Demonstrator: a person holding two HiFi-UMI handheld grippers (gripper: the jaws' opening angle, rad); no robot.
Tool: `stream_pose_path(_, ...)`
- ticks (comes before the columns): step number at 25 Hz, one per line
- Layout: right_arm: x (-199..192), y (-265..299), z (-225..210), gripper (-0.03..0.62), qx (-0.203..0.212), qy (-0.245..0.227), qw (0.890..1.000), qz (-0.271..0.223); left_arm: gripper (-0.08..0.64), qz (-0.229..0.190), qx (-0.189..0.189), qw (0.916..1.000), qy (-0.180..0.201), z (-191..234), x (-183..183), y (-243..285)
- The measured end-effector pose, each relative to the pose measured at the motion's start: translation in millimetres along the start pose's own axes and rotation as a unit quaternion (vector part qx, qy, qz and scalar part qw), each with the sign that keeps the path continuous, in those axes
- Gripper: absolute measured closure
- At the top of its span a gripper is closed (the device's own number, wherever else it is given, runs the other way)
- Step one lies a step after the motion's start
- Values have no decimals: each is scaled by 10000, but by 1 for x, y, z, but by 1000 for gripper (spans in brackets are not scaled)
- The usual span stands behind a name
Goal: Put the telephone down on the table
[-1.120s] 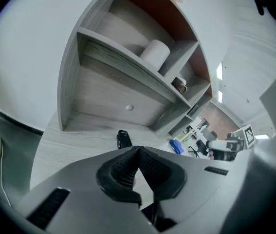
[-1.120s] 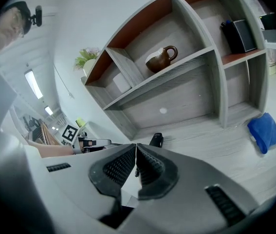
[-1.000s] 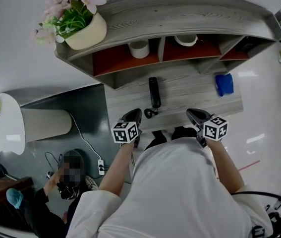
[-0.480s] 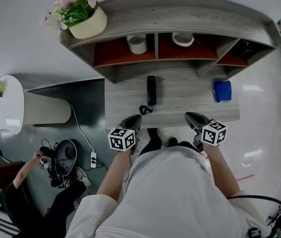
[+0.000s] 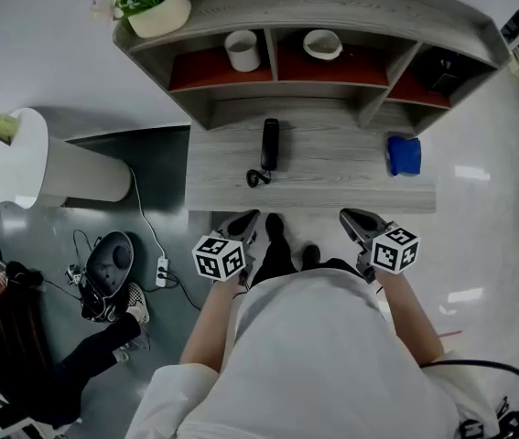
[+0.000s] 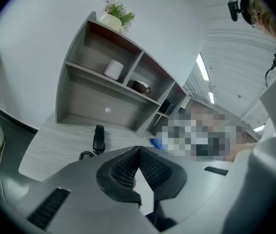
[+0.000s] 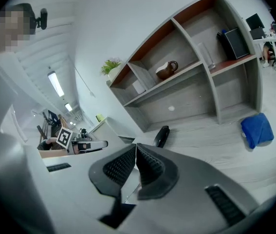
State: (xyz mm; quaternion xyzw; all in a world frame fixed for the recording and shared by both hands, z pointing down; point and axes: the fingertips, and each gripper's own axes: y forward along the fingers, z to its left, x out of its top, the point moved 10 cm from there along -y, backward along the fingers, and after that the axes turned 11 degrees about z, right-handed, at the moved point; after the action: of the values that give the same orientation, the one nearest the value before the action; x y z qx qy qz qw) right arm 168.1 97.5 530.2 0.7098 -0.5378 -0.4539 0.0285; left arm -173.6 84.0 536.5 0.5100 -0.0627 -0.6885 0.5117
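The black telephone handset lies flat on the grey wooden table, its coiled cord curling off its near end. It also shows in the left gripper view as the telephone and in the right gripper view as the telephone. Both grippers hang off the table's near edge, clear of the phone. My left gripper is shut and empty, its jaws touching. My right gripper is also shut with nothing in it.
A blue cloth lies at the table's right. The shelf unit behind holds a white cup, a bowl and a flower pot on top. A person sits on the floor at lower left among cables.
Both grippers have drawn back from the table toward the body. The telephone stays lying on the table. The person on the floor has shifted left.
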Motion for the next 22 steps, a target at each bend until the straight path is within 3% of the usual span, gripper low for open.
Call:
stream_pose_path(8,-19,-19,3,575,161,-105,9998,55,551,-25,125,9998,-128,-29,-31,-14)
stream_pose_path(14,-26,-14,11,575,199,-34,9998,-39,551,-298,112,9992,-246,-30,-40,-36)
stream_pose_path(22,-31,-16,30,575,162,149,9992,-324,551,31,139,9996,-252,-16,-50,-47)
